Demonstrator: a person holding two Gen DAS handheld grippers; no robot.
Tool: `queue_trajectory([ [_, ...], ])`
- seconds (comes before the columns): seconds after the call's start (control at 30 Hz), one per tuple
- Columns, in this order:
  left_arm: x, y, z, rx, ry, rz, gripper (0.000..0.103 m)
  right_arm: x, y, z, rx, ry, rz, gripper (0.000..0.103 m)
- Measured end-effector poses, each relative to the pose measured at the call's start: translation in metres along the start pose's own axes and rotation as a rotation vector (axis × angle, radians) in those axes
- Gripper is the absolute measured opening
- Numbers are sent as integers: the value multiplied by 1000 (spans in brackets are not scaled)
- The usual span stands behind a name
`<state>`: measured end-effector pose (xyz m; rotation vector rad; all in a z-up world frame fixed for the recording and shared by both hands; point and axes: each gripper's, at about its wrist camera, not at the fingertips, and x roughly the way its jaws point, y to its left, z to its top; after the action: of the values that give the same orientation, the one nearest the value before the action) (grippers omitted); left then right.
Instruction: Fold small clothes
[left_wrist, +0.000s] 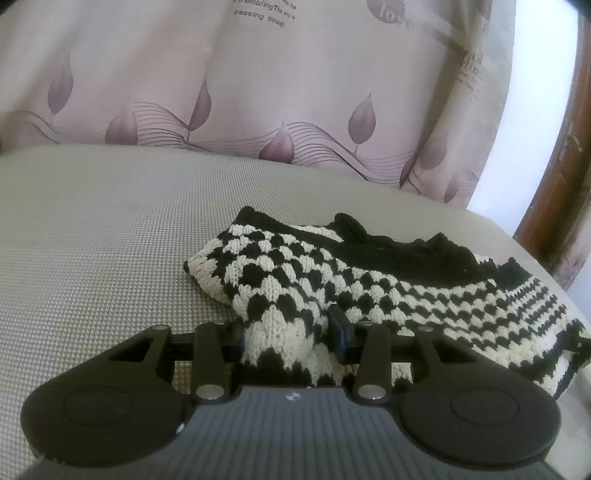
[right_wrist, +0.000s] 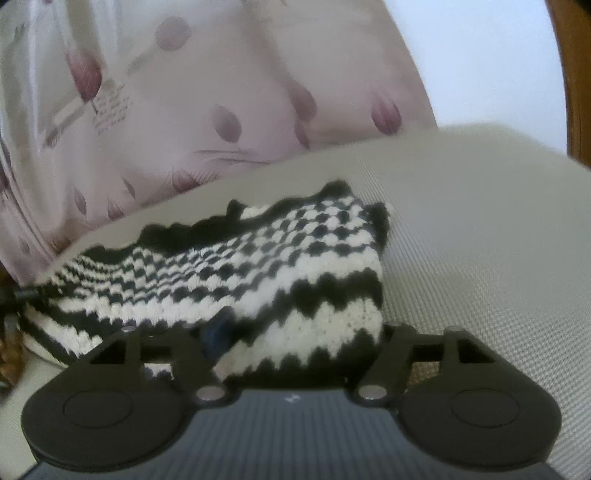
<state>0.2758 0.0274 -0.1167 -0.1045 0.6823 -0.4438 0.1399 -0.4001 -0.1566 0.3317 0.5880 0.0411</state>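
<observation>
- The black-and-cream knitted garment (left_wrist: 369, 280) lies on a grey woven cushion (left_wrist: 92, 240), which looks like a seat or a bed; behind it hangs a pink curtain (left_wrist: 221, 74) with a leaf print.
- The left gripper (left_wrist: 291, 332) has its jaws closed on the near edge of the knit: a bunch of the fabric is pressed between the two fingers, and the blue pad of one finger (left_wrist: 338, 328) shows against the wool.
- The right gripper (right_wrist: 295, 332) also has fabric bunched between its jaws, at another part of the near edge. The fingers on this side are mostly covered by the knit, but a blue pad (right_wrist: 218, 332) shows at its left, so I judge it is clamped too.
- In both wrist views the garment spreads away forward from the jaws. Its long axis goes across, from one gripper to the other, and the black ribbed border (left_wrist: 406, 254) is at the far side.
- Neither hand is nearer; each one is already at the cloth.
- My judgement: the coming move is to lift the near edge and bring it over toward the far black border. Both hands should go together, otherwise the fold will come crooked.
- The knit is thick and soft, so it may sag in the middle between the two grips.
- I see no container in either view.
</observation>
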Motion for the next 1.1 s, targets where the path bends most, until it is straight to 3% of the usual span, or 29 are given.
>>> queue_trajectory([
  [0.17, 0, -1, -1, 8, -4, 8, 45, -2, -4, 0, 22, -16, -3, 69],
  [0.37, 1, -3, -1, 10, -4, 21, 49, -17, -16, -1, 114, -127, -24, 70],
  [0.5, 1, -3, -1, 10, -4, 27, 51, -30, -12, -7, 71, -217, 14, 70],
  [0.63, 3, -2, 1, 7, 4, 25, 51, -34, -6, -7, 25, -231, 38, 71],
  [0.77, 6, 6, 10, -61, 54, -4, 42, -35, -6, -7, 21, -222, 81, 71],
  [0.9, 8, -9, 33, -75, 127, 51, 29, -35, -12, -6, 51, -216, 116, 71],
  [1.0, 8, -22, 50, -117, 170, 97, 27, -37, -15, -7, 66, -224, 136, 71],
  [1.1, 2, -42, 67, -189, 180, 97, 25, -41, -16, -8, 68, -244, 154, 71],
])
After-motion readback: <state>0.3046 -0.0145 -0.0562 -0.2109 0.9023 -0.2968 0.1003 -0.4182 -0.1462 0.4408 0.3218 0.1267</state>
